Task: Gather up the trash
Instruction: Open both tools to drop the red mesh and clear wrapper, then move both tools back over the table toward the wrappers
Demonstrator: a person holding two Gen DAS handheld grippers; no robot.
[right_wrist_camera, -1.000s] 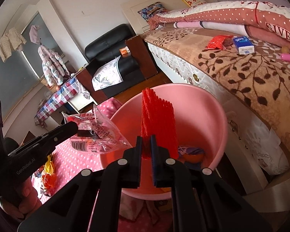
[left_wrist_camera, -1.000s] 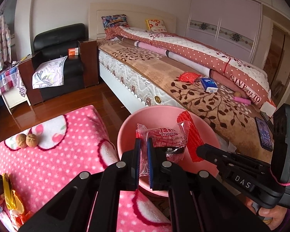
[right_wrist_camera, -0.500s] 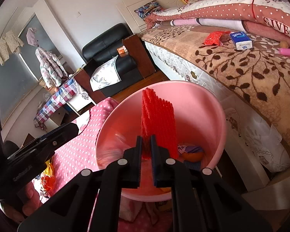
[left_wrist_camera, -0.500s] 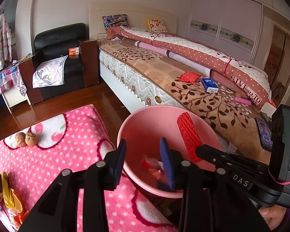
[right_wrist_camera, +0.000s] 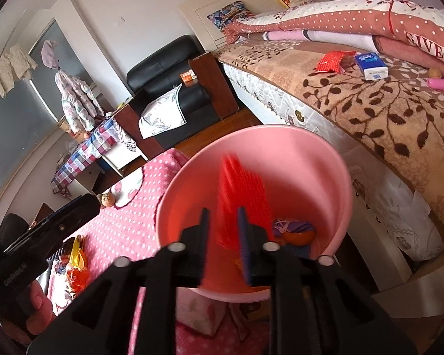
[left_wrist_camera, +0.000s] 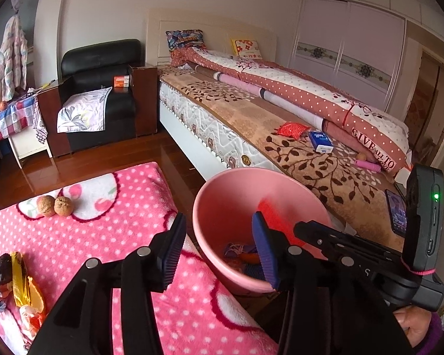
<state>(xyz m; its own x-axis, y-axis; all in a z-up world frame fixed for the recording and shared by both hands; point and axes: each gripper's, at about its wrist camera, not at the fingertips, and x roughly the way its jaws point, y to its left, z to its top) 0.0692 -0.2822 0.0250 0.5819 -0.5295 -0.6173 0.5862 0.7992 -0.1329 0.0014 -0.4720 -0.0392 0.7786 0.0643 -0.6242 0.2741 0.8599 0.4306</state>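
A pink bin (left_wrist_camera: 222,195) (right_wrist_camera: 305,159) stands between the pink dotted blanket and the bed, with several wrappers at its bottom (left_wrist_camera: 239,251). My left gripper (left_wrist_camera: 219,251) is open and empty over the bin's near rim. My right gripper (right_wrist_camera: 222,236) is open above the bin; a red foam net (right_wrist_camera: 239,189) is blurred between its jaws, falling into the bin. It also shows as a red blur in the left wrist view (left_wrist_camera: 269,210). More trash (left_wrist_camera: 17,284) lies at the blanket's left edge.
Two walnuts (left_wrist_camera: 54,205) sit on the pink blanket (left_wrist_camera: 103,236). On the bed (left_wrist_camera: 281,148) lie a red packet (left_wrist_camera: 291,130), a blue tissue pack (left_wrist_camera: 319,142), a pink tube (left_wrist_camera: 368,165) and a phone (left_wrist_camera: 396,213). A black armchair (left_wrist_camera: 100,88) stands behind.
My left gripper opened and dropped the clear red-printed wrapper into the bin. My right gripper has just opened and let go of the red foam net.
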